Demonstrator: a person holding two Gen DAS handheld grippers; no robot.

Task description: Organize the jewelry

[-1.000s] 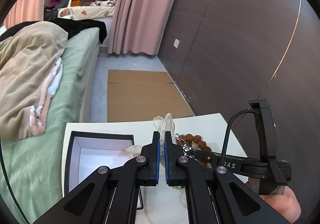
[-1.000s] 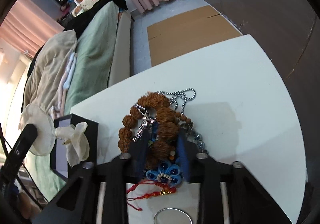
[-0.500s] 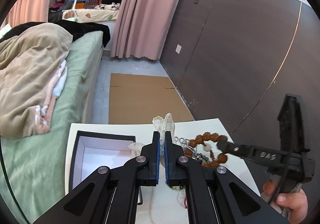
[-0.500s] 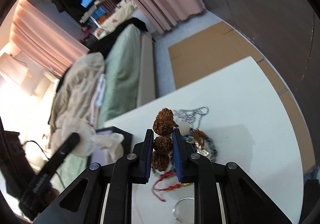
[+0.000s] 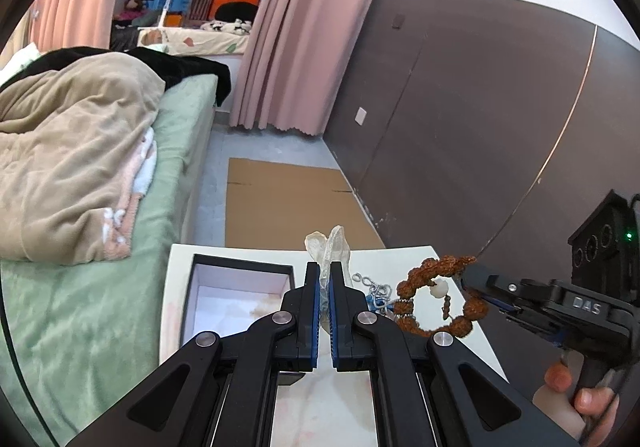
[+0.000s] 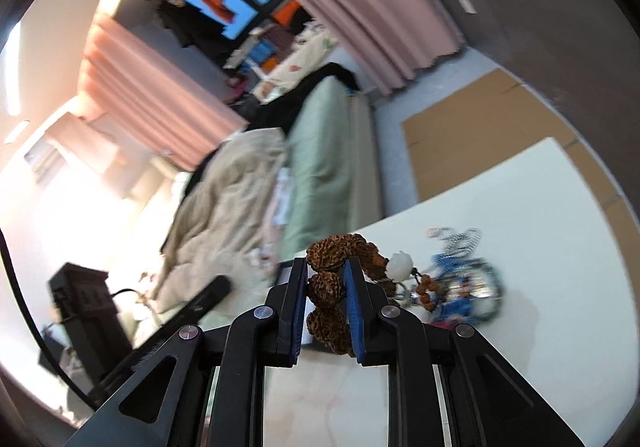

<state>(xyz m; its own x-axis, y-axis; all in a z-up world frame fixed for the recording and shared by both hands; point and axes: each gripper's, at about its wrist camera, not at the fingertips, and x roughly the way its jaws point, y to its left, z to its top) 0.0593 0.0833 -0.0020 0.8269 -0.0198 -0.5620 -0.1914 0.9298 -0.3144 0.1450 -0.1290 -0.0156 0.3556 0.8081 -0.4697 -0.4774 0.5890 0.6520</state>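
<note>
Gripping a bracelet of large, knobbly brown seed beads [image 6: 326,285], the right gripper [image 6: 326,287] has its blue-padded jaws clamped on the strand at lower centre of the right wrist view. In the left wrist view the same bracelet [image 5: 440,297] hangs as an open loop in mid-air at right of centre, lifted clear of the white tabletop [image 5: 404,259], with a small white bead [image 5: 437,290] and a short string of tiny brown beads dangling inside the loop. The right gripper [image 5: 466,279] reaches in there from the right edge, a thumb and fingertip showing on its handle at lower right.

The left gripper [image 5: 325,301] is closed tight on a thin, translucent whitish pouch [image 5: 329,247], whose crumpled top sticks up above the fingertips at lower centre. Just left of it sits an open black box with a pale lining [image 5: 236,293], near the table's left edge. The remaining jewellery, a silver chain and blue pieces [image 6: 460,283], lies in a blurred heap on the table at right in the right wrist view. A green bed with a beige blanket [image 5: 76,167] fills the left side.
</note>
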